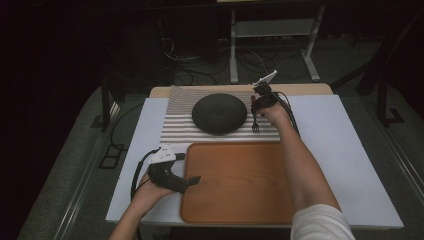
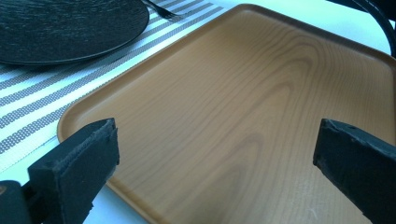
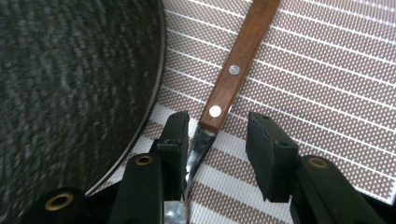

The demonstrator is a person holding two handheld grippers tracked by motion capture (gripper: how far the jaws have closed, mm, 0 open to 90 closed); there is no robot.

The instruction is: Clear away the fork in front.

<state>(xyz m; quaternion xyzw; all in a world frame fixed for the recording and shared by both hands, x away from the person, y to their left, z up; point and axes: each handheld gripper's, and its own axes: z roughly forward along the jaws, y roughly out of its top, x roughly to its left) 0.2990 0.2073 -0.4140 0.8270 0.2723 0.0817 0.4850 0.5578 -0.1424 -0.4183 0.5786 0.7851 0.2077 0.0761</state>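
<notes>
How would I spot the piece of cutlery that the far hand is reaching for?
Find the striped placemat beyond the wooden tray. Right of the dark round plate on it lies a fork, between the right gripper's open jaws. Its riveted brown wooden handle marks it out.

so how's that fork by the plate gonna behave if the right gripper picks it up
The fork looks stiff: a riveted wooden handle on a metal neck, so it shouldn't bend. The right gripper, jaws open, straddles it near the neck, where shiny narrow metal may slip or pivot. It lies flat on the striped mat, so it probably won't roll.
</notes>
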